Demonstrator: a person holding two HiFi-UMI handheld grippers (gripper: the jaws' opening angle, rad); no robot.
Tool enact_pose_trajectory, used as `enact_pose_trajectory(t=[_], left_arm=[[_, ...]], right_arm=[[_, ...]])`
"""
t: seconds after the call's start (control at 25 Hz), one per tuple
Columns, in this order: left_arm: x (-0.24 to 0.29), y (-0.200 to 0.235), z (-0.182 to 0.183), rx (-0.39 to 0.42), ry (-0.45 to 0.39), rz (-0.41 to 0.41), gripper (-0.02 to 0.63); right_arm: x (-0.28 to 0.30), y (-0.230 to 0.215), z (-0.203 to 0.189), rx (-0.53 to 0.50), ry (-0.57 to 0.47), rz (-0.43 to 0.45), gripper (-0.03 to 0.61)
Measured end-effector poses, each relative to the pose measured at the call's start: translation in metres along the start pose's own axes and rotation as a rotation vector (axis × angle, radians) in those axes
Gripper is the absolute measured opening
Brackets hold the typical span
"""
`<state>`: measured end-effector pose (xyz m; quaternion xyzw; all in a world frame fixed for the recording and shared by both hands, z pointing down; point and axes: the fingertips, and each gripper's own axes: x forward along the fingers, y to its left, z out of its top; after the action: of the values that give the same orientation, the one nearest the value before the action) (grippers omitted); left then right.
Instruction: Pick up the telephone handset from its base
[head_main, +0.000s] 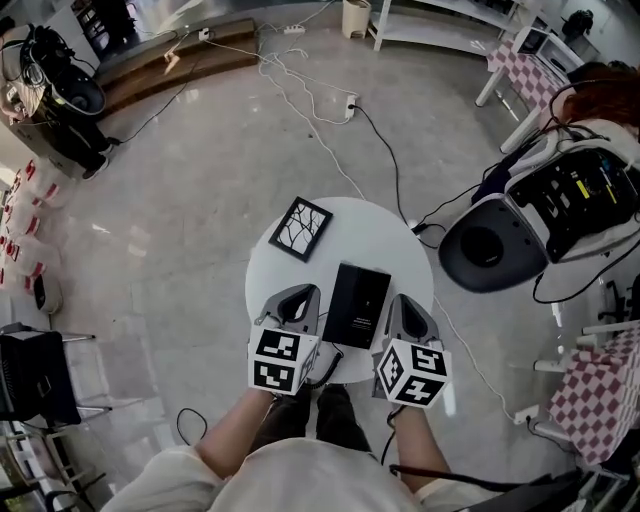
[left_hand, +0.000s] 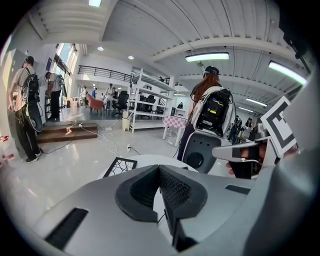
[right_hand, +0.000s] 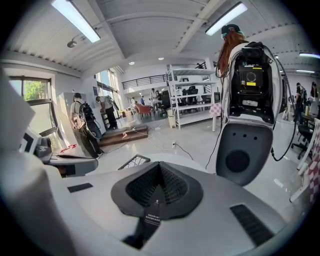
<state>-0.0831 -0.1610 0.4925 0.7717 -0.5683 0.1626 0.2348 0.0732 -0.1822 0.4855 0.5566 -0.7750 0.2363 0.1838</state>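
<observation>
A black telephone (head_main: 357, 305) lies on the round white table (head_main: 385, 235), near its front edge. I cannot tell its handset apart from the base from above. A dark cord (head_main: 326, 366) curls off its near left corner. My left gripper (head_main: 300, 293) hovers just left of the phone, jaws shut with nothing between them (left_hand: 159, 168). On the phone's right side my right gripper (head_main: 403, 301) is also shut and empty (right_hand: 159, 165). Both point forward and downward over the table. In both gripper views the jaws hide the phone.
A square black-and-white patterned tile (head_main: 301, 229) lies at the table's far left. A white machine with a round black disc (head_main: 490, 246) stands close on the right, carried on a person's back. Cables (head_main: 300, 100) trail over the floor behind. Checkered seats (head_main: 600, 390) stand at the right.
</observation>
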Motion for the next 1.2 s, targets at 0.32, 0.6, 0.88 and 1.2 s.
enact_pose_trajectory(t=[0.32,0.6,0.88,1.2], left_arm=[[0.010,-0.004,-0.035,-0.023,0.071,-0.003,0.017],[0.015,-0.009,-0.057,-0.042,0.121,-0.014,0.017],[0.023,-0.017,-0.073,-0.043,0.182,-0.031,0.017],[0.029,-0.031,-0.086,-0.068,0.229,-0.087,0.021]], right_arm=[[0.005,-0.005,-0.031,0.018,0.059,-0.002,0.025],[0.005,-0.010,-0.053,0.037,0.101,-0.008,0.025],[0.005,-0.017,-0.056,0.033,0.111,-0.010,0.025],[0.002,-0.019,-0.065,0.038,0.126,-0.007,0.025]])
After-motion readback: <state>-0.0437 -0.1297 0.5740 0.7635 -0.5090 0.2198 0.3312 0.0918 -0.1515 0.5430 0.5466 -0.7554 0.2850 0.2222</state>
